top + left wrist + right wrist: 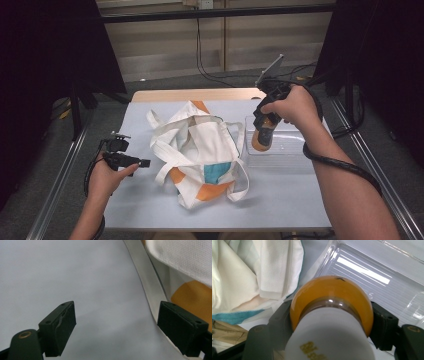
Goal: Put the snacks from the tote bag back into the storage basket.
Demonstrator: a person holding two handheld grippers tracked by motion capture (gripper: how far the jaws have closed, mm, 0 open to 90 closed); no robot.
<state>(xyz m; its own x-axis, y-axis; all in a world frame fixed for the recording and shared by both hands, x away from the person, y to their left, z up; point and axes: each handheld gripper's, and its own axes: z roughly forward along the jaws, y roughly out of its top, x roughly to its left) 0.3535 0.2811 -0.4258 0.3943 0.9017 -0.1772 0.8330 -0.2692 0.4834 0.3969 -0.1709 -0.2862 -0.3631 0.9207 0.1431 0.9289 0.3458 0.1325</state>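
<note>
While an orange bottle (263,136) is clamped between the jaws of the right tool (263,131) over a clear tray (290,150) at 3 o'clock of the cloth bag (202,150), the left tool (145,163) is held released, nothing between its jaws, above the worktop (280,200) at the bag's 9 o'clock.

One white cloth tote bag with orange and teal patches (202,152) (its straps sprawled loose), one clear plastic tray (287,147), one orange-filled bottle with a white label (262,137), and two handheld black two-jaw grippers (131,161) (263,125).
</note>
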